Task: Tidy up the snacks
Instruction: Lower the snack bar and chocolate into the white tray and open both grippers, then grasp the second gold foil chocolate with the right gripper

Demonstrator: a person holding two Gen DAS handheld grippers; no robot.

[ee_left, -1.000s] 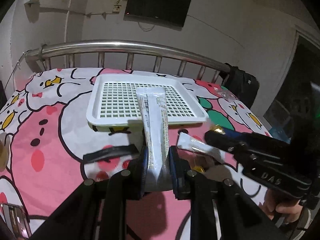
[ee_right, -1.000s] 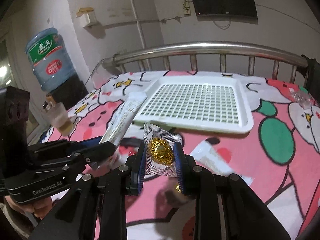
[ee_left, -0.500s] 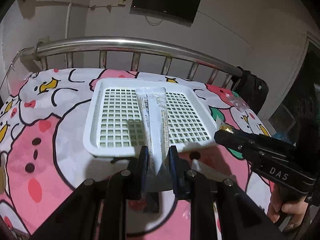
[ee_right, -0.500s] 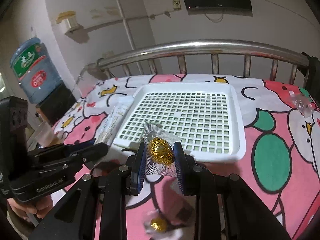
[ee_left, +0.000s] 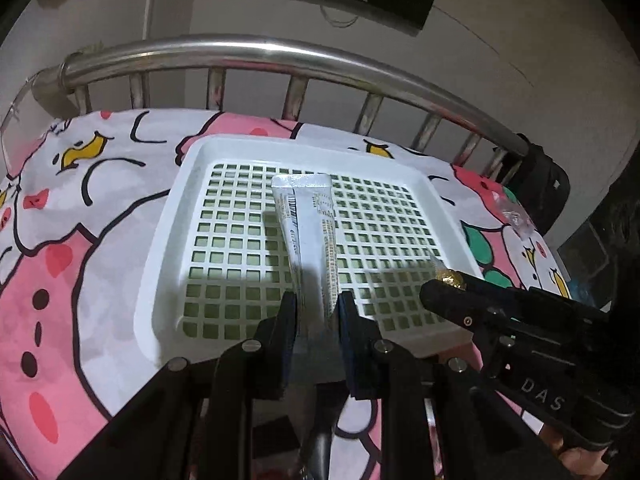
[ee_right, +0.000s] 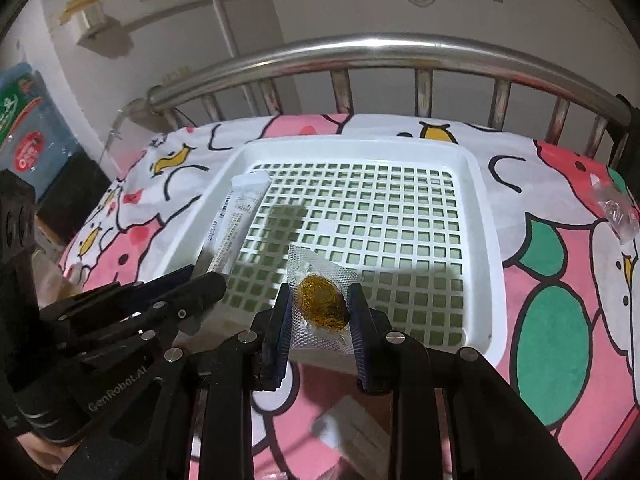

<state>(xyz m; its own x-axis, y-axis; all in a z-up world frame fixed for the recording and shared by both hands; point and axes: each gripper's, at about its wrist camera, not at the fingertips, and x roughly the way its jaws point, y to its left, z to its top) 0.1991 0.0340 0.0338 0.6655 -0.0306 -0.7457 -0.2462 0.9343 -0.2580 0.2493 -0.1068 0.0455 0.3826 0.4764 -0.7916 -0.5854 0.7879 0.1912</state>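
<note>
**Inspector:** Snacks, two in hand. Your left hand-held gripper point(ee_left: 316, 312) is clamped on the lower end of a long white stick sachet point(ee_left: 308, 232). The sachet reaches forward over the white grid tray point(ee_left: 160, 280), its far end above the middle of the tray floor. Its shadow falls on the grid, so it looks raised, though I cannot tell for certain whether the tip touches.

**Operator:** And the right one?

**Inspector:** Your right hand-held gripper point(ee_right: 320, 312) is pinched narrow on a gold foil ball in a clear wrapper point(ee_right: 322, 304). It hangs over the near edge of the tray. From the left camera, the gold ball shows at the tip of that gripper, at the tray's right near corner.

**Operator:** Where does the tray sit?

**Inspector:** On the bed, on a pink and white cartoon sheet point(ee_right: 560, 320), close to the metal headboard rail point(ee_left: 280, 50). No snack lies on the tray floor. Another white packet point(ee_right: 352, 424) lies on the sheet below your right gripper, blurred. A clear empty-looking wrapper point(ee_right: 614, 210) lies on the sheet, right of the tray and apart from it.
</note>
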